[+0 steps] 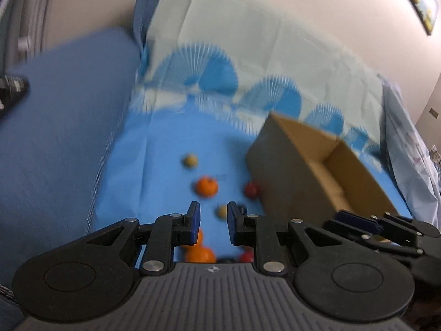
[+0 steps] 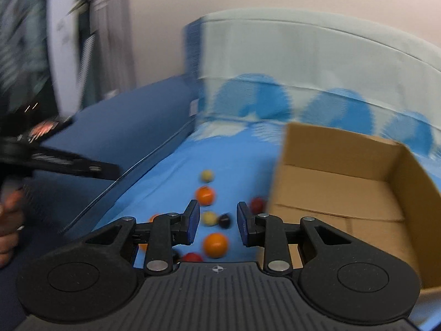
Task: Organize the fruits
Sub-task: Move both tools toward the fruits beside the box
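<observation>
Several small fruits lie on a blue cloth (image 1: 165, 165): an orange (image 1: 206, 186), a red fruit (image 1: 251, 189) and yellow-green ones (image 1: 190, 161). In the right wrist view I see an orange (image 2: 215, 245), a second orange (image 2: 205, 195), a pale fruit (image 2: 209, 218), a dark one (image 2: 224, 220) and red ones (image 2: 257, 204). An open cardboard box (image 1: 317, 176) stands to the right; it also shows in the right wrist view (image 2: 344, 193), empty inside. My left gripper (image 1: 213, 220) is open above the fruits. My right gripper (image 2: 215, 220) is open above them, and shows at the left view's right edge (image 1: 358, 220).
The cloth covers a sofa seat and back (image 2: 303, 63). A dark blue armrest (image 1: 55, 138) lies on the left. A wall (image 1: 275, 0) rises behind. A person's hand (image 2: 8, 220) holds the left gripper at the left edge.
</observation>
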`<state>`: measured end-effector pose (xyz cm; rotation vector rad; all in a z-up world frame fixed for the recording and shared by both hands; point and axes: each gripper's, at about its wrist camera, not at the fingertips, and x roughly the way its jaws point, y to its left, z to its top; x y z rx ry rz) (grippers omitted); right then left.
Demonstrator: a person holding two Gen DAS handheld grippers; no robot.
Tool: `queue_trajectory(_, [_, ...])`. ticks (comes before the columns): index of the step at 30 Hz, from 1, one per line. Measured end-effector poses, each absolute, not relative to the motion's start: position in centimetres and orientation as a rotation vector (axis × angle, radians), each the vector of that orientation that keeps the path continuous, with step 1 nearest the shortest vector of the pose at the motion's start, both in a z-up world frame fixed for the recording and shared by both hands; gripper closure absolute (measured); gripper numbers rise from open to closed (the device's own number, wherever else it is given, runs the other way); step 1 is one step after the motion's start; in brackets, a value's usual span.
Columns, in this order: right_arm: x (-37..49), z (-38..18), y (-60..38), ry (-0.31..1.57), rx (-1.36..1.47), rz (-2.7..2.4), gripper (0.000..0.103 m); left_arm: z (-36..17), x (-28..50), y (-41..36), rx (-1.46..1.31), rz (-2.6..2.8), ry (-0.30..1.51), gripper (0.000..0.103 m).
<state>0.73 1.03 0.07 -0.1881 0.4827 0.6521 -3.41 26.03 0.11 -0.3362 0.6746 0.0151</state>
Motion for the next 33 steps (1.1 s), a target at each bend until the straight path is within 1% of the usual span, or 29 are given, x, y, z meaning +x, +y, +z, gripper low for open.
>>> queue_trajectory(1, [0.7,-0.2,1.8,0.491,-0.209,0.672,0.072,-0.1,-2.8,26.1,-0.338,0.003,0.704,0.08])
queue_trajectory(3, [0.9,-1.2,3.6,0.532,-0.247,0.697,0.072,-0.8,-1.6,26.0,-0.344,-0.015,0.768,0.076])
queue_trajectory(5, [1.2,-2.5,5.3,0.577,-0.281,0.69,0.072,-1.7,-0.4,26.2,-0.349,-0.011,0.836,0.068])
queue_trajectory(6, [1.3,-3.1,6.0,0.596,-0.298,0.689,0.071,-2.3,0.2,26.3,-0.359,-0.002,0.874,0.068])
queue_trajectory(9, [1.9,-4.8,7.6,0.645,-0.357,0.668,0.069,-3.4,1.3,26.6,-0.383,0.032,0.945,0.064])
queue_trajectory(12, [2.5,-6.2,8.3,0.684,-0.39,0.639,0.066,-4.2,1.9,26.7,-0.393,0.033,1.0,0.057])
queue_trajectory(14, [2.6,-6.8,8.6,0.7,-0.414,0.618,0.065,-4.7,2.2,26.8,-0.398,0.03,1.026,0.05])
queue_trajectory(15, [2.5,-7.0,8.8,0.706,-0.422,0.621,0.065,-4.9,2.3,26.9,-0.404,0.032,1.037,0.049])
queue_trajectory(21, [3.6,-8.6,9.6,0.75,-0.449,0.614,0.064,-5.9,3.3,27.3,-0.43,0.039,1.101,0.049])
queue_trajectory(26, [3.9,-9.1,9.9,0.737,-0.477,0.608,0.065,-6.4,3.9,26.6,-0.399,0.038,1.138,0.05])
queue_trajectory(30, [3.8,-9.1,9.8,0.74,-0.48,0.62,0.071,-6.8,4.4,26.1,-0.368,0.028,1.163,0.054])
queue_trajectory(33, [3.5,-9.2,9.8,0.729,-0.501,0.621,0.071,-6.9,4.5,26.1,-0.365,0.035,1.172,0.054])
